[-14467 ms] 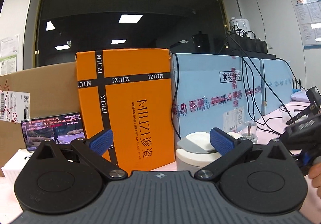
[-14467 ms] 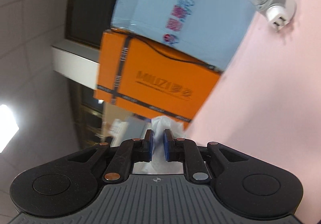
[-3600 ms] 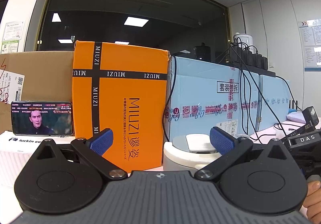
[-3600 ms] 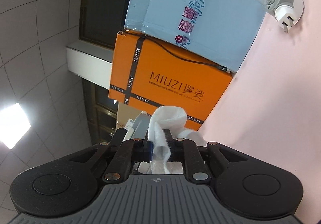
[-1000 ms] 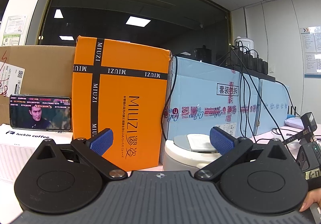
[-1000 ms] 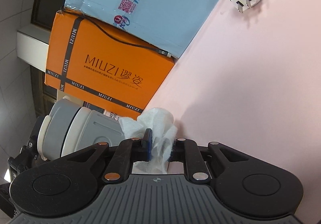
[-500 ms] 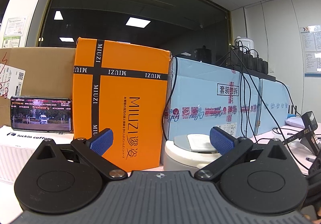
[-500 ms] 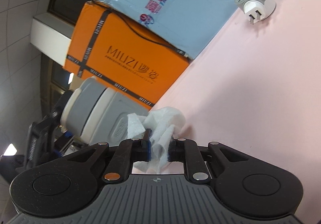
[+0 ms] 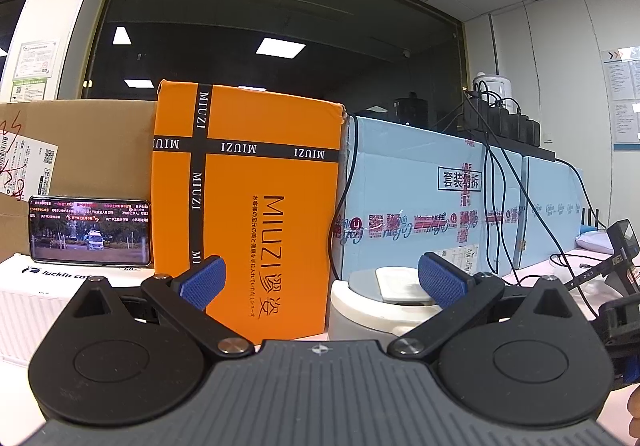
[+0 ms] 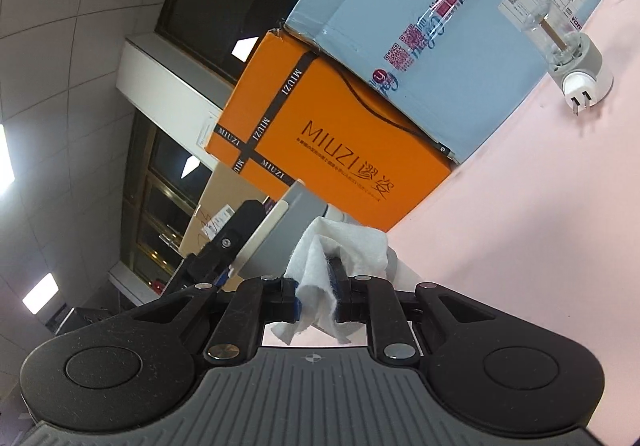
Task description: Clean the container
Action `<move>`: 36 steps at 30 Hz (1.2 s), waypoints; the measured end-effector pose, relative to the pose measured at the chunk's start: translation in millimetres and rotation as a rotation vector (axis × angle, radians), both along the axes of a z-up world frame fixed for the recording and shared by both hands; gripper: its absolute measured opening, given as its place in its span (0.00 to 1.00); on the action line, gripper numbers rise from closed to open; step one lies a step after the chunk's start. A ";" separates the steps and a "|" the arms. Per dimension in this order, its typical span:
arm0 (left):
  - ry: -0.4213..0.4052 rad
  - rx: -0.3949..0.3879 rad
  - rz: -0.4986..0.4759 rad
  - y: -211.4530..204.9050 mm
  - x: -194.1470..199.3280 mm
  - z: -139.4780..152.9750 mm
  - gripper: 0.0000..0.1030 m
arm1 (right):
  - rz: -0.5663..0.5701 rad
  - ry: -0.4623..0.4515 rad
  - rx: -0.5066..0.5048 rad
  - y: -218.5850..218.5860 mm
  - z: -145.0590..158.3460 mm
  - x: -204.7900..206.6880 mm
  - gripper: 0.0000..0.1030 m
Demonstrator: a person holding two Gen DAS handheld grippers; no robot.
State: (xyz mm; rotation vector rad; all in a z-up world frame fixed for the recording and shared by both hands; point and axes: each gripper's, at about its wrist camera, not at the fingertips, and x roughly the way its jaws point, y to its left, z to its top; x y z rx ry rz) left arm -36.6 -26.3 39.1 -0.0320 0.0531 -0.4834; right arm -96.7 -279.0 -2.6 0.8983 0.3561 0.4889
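The right gripper (image 10: 317, 296) has its fingers clenched on a white cloth (image 10: 340, 246) pressed to the side of the white, grey-lidded container (image 9: 376, 306). The loosely bunched cloth could slip out. The left gripper (image 9: 320, 278) stands wide apart, the container just beyond its right finger, unheld; a sideways wipe may shove it toward the orange box (image 9: 248, 206) at the desk's (image 10: 540, 246) back edge.

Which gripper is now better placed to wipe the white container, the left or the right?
Right. The right gripper is shut on the white cloth, which lies against the container. The left gripper is open and has no cloth.
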 end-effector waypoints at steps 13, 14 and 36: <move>-0.002 -0.005 0.001 1.9 -1.0 -0.6 1.00 | -0.001 0.039 0.031 -0.8 -11.4 3.5 0.14; 0.000 -0.007 0.003 2.2 -0.7 -0.6 1.00 | -0.001 0.046 0.021 -0.8 -12.3 3.5 0.15; -0.072 -0.185 0.120 30.3 -9.5 -17.3 1.00 | 0.257 -0.026 -0.988 53.1 5.5 -39.2 0.61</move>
